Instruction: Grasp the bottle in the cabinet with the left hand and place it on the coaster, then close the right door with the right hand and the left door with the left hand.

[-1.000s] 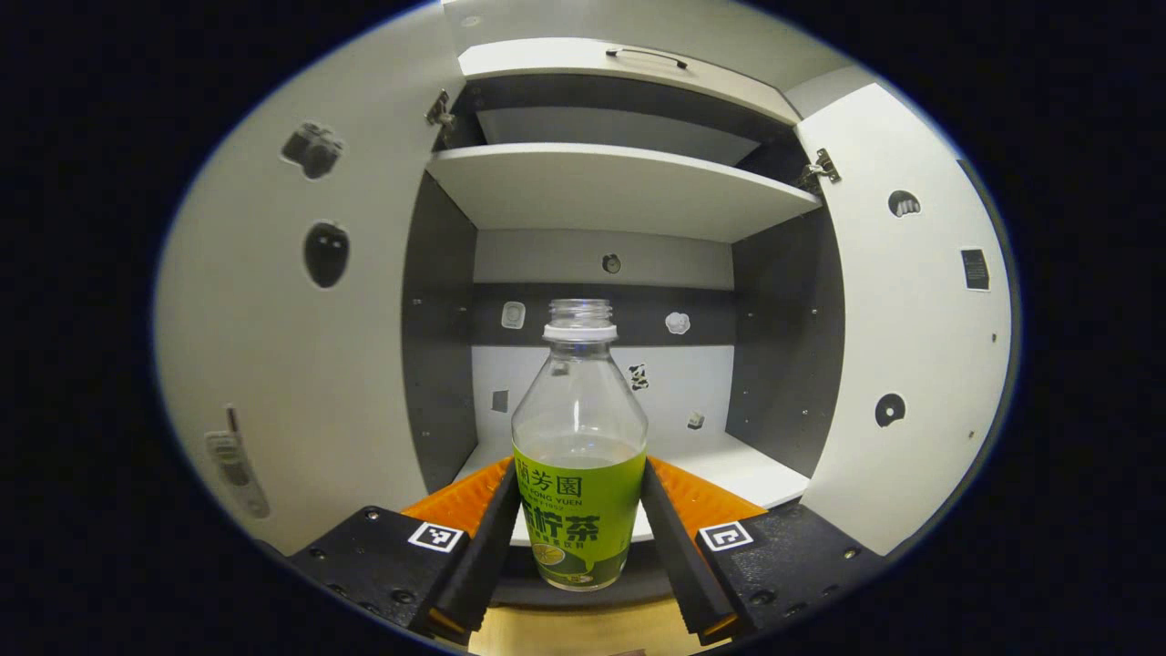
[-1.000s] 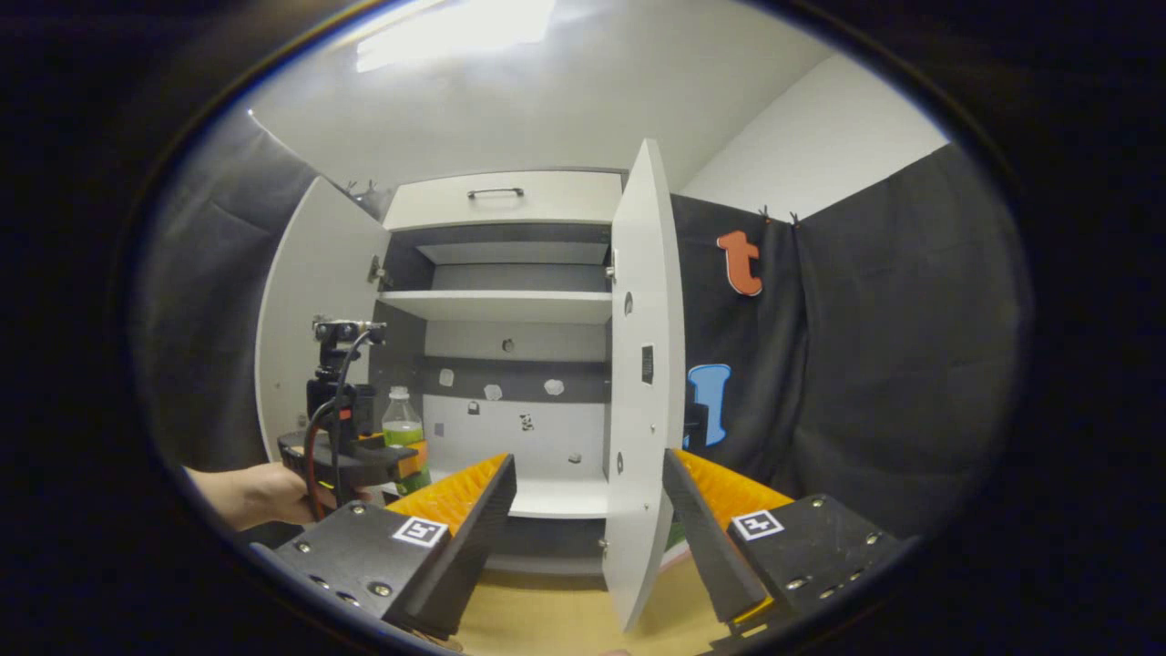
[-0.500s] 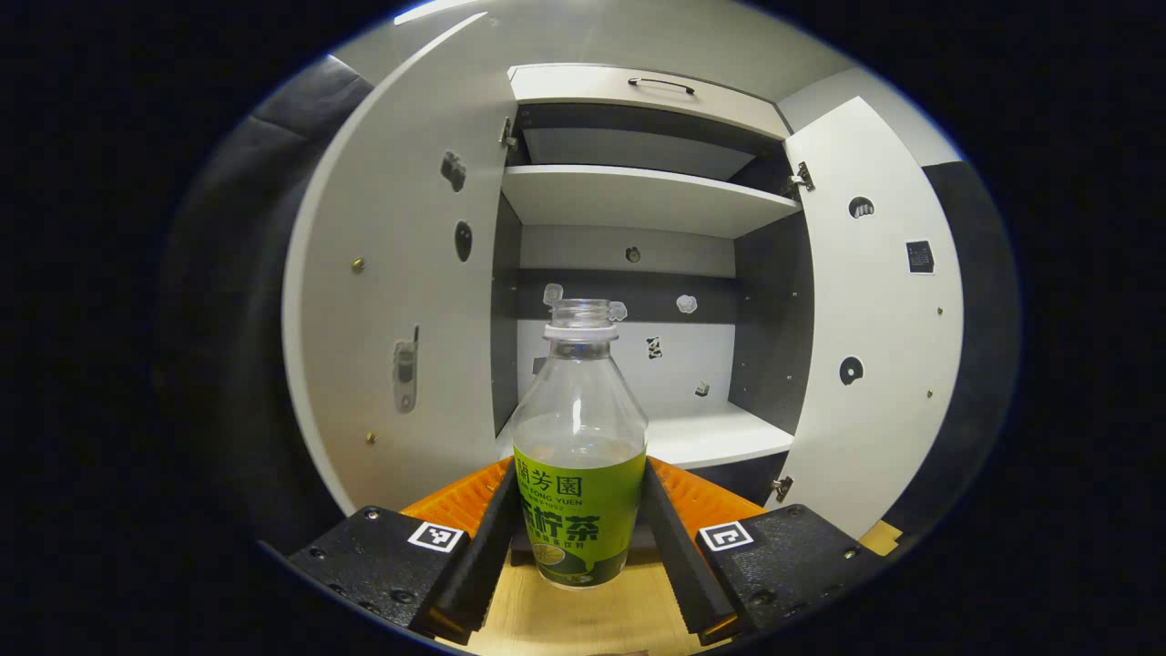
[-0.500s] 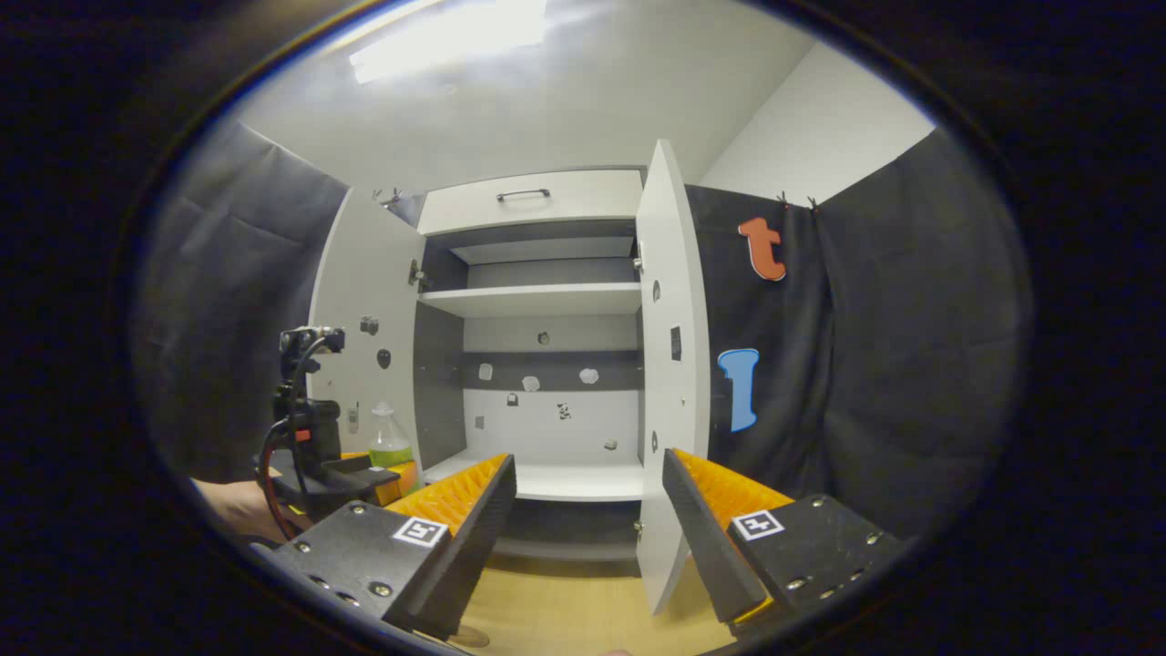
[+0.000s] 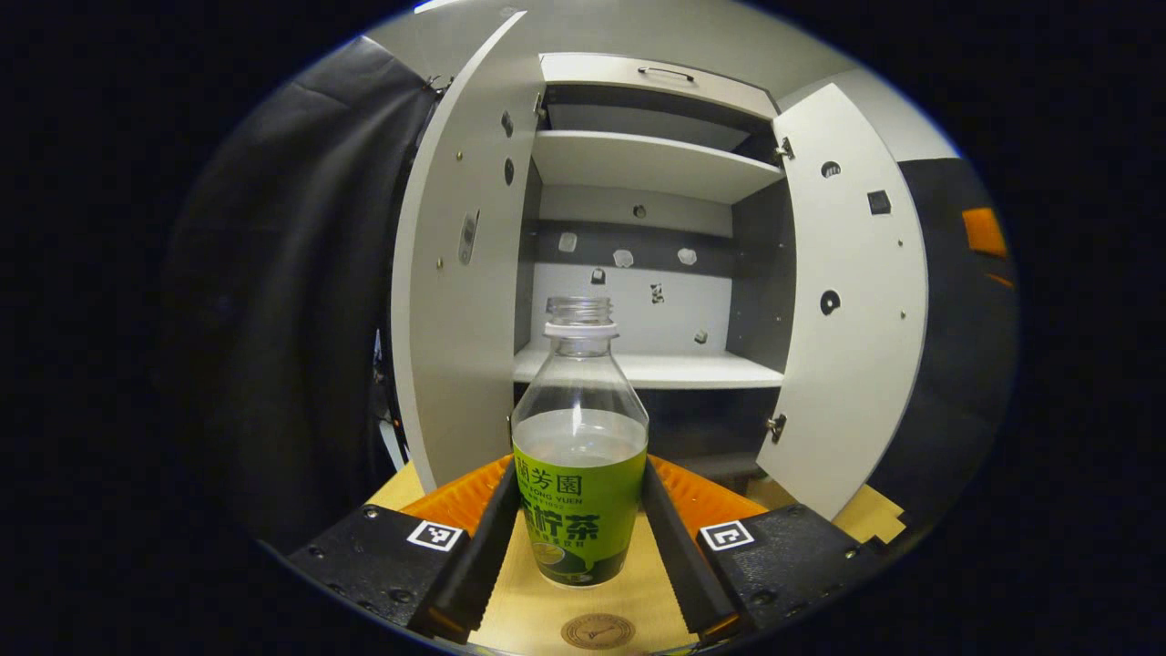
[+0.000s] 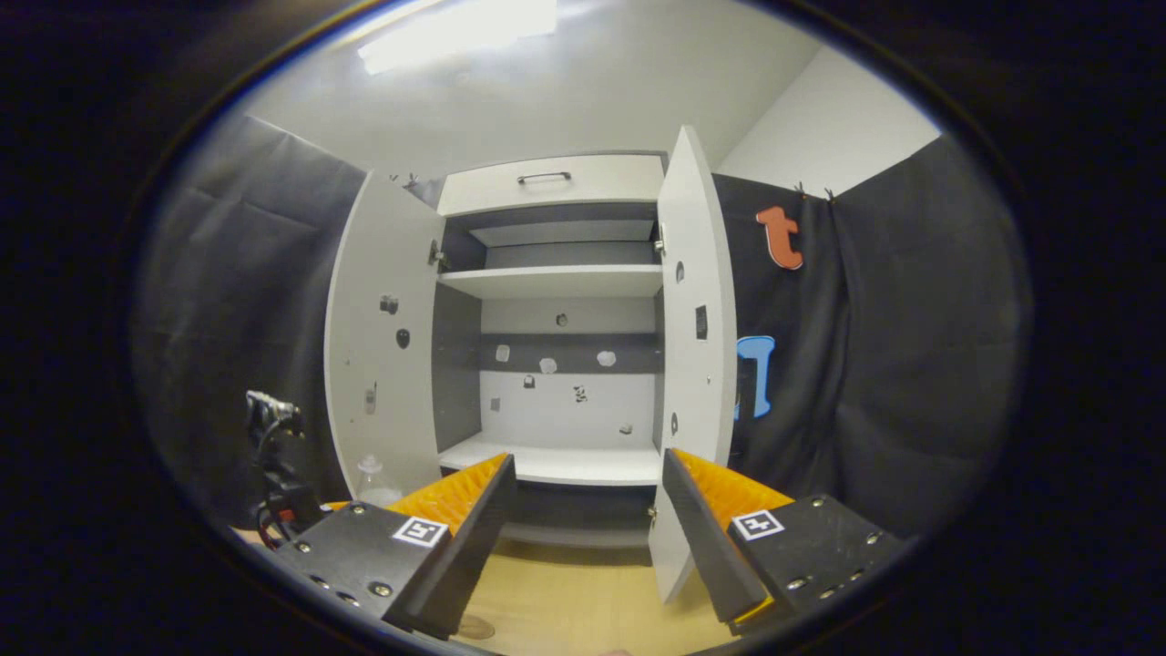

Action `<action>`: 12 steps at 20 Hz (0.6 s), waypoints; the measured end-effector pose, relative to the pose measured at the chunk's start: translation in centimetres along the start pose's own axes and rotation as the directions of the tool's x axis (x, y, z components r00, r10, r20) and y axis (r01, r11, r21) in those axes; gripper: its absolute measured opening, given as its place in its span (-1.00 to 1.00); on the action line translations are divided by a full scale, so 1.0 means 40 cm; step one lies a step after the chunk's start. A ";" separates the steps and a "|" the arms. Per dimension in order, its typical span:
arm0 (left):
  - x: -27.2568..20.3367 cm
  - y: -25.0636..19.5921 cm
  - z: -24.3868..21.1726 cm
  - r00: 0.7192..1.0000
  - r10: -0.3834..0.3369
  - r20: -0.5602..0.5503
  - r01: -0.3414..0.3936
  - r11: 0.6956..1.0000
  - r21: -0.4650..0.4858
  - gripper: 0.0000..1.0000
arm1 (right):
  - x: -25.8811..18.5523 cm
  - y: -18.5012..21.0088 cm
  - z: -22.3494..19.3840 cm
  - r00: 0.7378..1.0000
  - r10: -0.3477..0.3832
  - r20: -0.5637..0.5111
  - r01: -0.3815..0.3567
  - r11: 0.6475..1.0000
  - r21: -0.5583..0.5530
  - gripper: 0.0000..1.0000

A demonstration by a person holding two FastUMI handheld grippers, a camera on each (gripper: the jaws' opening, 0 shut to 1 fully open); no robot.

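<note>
A clear, capless bottle (image 5: 579, 456) with a green label stands upright between the fingers of my left gripper (image 5: 579, 474), which is shut on its labelled body. It hangs in front of the cabinet, over the wooden table. A round brown coaster (image 5: 597, 630) lies on the table just below and in front of the bottle. Both white cabinet doors stand open: the left door (image 5: 455, 273) and the right door (image 5: 847, 301). In the right gripper view, my right gripper (image 6: 588, 458) is open and holds nothing, facing the cabinet with the right door (image 6: 697, 364) just beyond its right finger. The bottle's top (image 6: 372, 476) shows low at the left.
The cabinet's lower shelf (image 5: 656, 369) is bare, with a second shelf (image 5: 638, 164) above and a drawer with a handle (image 5: 665, 73) on top. Black cloth hangs on both sides. The wooden tabletop (image 6: 565, 610) runs in front of the cabinet.
My left gripper has drawn the bottle back out of the cabinet and down over the table; the coaster has come into view beneath it. The right gripper has backed off slightly, still open.
</note>
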State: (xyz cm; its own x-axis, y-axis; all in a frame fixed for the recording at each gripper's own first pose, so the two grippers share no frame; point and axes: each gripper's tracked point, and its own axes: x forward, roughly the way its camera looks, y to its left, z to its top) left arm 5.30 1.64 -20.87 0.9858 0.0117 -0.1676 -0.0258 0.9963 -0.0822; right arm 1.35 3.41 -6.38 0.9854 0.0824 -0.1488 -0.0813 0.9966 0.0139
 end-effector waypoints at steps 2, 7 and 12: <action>-0.009 -0.003 -0.092 0.999 -0.001 -0.041 0.001 1.000 0.002 0.60 | 0.004 -0.001 -0.016 1.000 0.001 -0.015 -0.002 1.000 -0.023 0.95; -0.015 -0.032 -0.277 0.997 -0.034 -0.062 0.037 0.998 0.046 0.60 | 0.037 -0.001 -0.051 0.999 -0.003 -0.049 0.003 1.000 -0.002 0.96; -0.007 -0.055 -0.408 0.990 -0.096 -0.099 0.109 0.985 0.135 0.61 | 0.071 -0.004 -0.070 0.998 0.041 -0.052 -0.045 0.996 -0.071 0.95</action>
State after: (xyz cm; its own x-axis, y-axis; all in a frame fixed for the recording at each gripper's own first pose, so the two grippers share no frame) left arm 2.35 -1.95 -36.70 0.9625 -0.0927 -0.2551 0.1046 0.9939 0.0336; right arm 3.74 3.49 -9.59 0.9722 0.1235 -0.1990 -0.1359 0.9895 -0.0500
